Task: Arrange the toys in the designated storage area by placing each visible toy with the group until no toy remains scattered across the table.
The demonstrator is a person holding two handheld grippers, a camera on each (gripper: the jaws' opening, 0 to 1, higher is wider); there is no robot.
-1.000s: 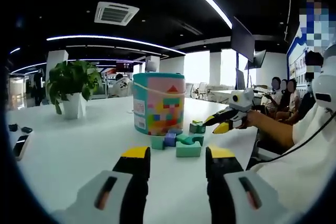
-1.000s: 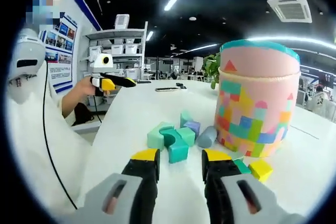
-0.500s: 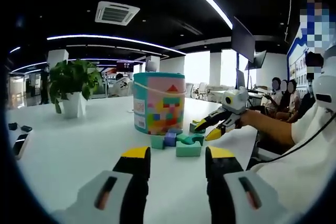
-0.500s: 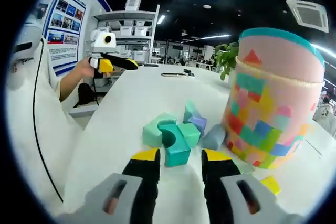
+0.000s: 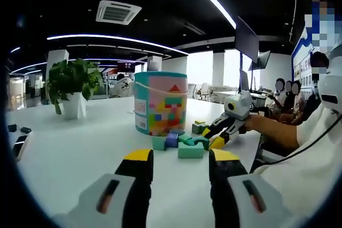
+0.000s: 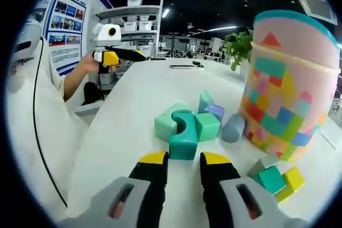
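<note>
While the tub [image 6: 287,92] is showing a printed pattern of coloured blocks and triangles, a label patch low on its side in the left gripper view [image 5: 141,123] is too small to read. Posters on the wall [image 6: 67,38] are blurring out too, no legible text.

Right gripper [image 6: 184,161] is sitting low over the white table [image 6: 128,100], jaws parted with a narrow gap, gripping nothing. Its tips are coming up just short of the teal arch block [image 6: 183,141], not clearly touching. In the left gripper view the same gripper [image 5: 215,137] is reaching in from the right, angled down toward the block pile, with the person's forearm [image 5: 272,132] behind it.

Left gripper [image 5: 180,158] is hanging back, jaws apart, empty, well away from the pile. In the right gripper view it is showing far off at the table's edge [image 6: 120,56], held in the person's hand [image 6: 88,65].

Blocks are sitting grouped beside the tub: light green block [image 6: 168,122], green cube [image 6: 207,125], purple block [image 6: 215,111], grey cylinder [image 6: 233,127] lying next to the tub's base. A yellow block [image 6: 293,179], teal block [image 6: 272,179] and grey block [image 6: 263,164] are clustering apart, nearer the camera by the tub.

A potted plant [image 5: 73,86] is standing further back on the table.
</note>
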